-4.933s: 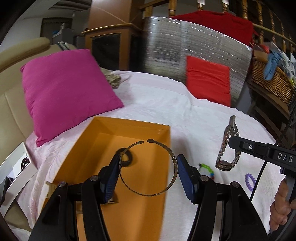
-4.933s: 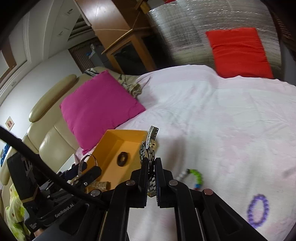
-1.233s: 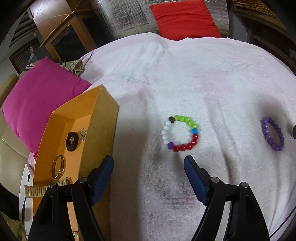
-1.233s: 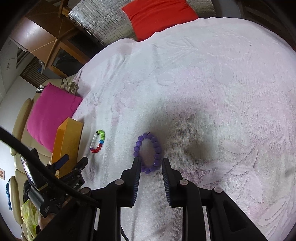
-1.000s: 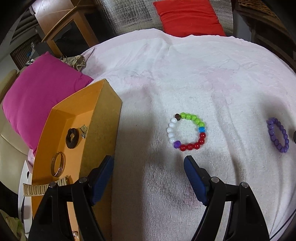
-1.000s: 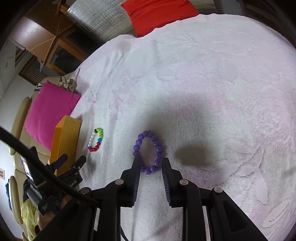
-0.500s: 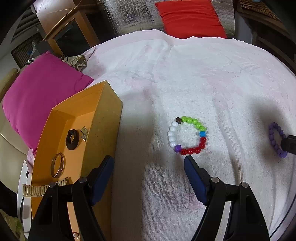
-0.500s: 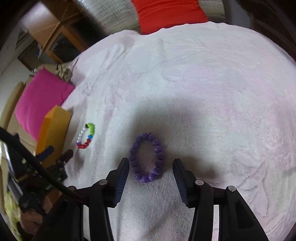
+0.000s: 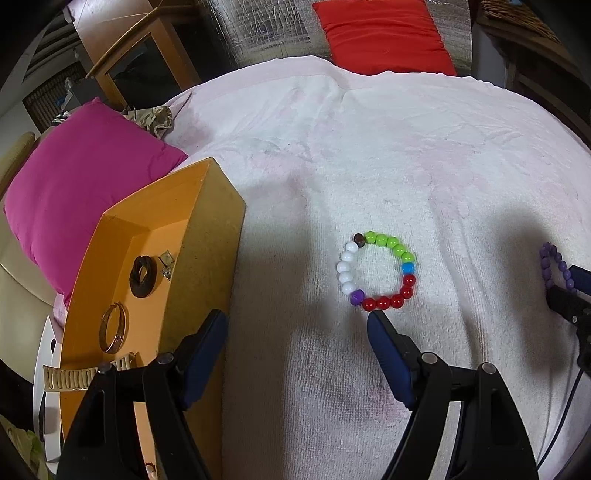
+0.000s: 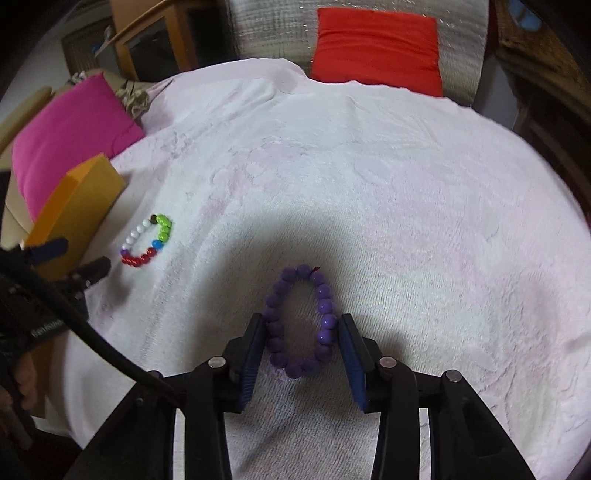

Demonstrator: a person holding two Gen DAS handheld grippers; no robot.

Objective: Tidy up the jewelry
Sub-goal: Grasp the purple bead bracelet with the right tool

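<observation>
Right wrist view: the right gripper (image 10: pixel 302 334) straddles the purple bead bracelet (image 10: pixel 301 319), which lies on the white towel (image 10: pixel 406 206). Its jaws have just been closing; the blue pads (image 10: pixel 255 347) stand against the beads on either side and the ring is squeezed into a narrow oval, so the gripper is clamped on the bracelet. The bracelet rests on the cloth.

To the left, well apart from it, the multicoloured bead bracelet (image 10: pixel 146 242) lies flat on the towel, near the orange box (image 10: pixel 79 206). The left gripper and its black cable (image 10: pixel 92 332) cross the lower left corner and hide part of the box wall. A hand (image 10: pixel 20 380) shows at the left edge.

Left wrist view: the left gripper (image 9: pixel 295 325) hangs above bare towel (image 9: pixel 369 147), jaws wide apart, nothing between them. The tip of one blue pad (image 9: pixel 384 339) lies just beside the red beads of the multicoloured bead bracelet (image 9: pixel 376 271); contact cannot be judged. The other pad overlaps the near wall of the orange box (image 9: pixel 207 243). Inside the box lie a dark ring (image 9: pixel 143 277), a small metal piece (image 9: pixel 166 263), a thin bangle (image 9: pixel 113 328) and a pale watch strap (image 9: pixel 77 376), partly hidden by the gripper frame.

At the right edge, the purple bead bracelet (image 9: pixel 556 264) is partly covered by the right gripper (image 9: pixel 570 291).

Beyond the towel: a pink cushion (image 9: pixel 81 184), a red cushion (image 9: pixel 380 37) against a silver quilted panel (image 9: pixel 266 33), and a wooden cabinet (image 9: pixel 140 62).
</observation>
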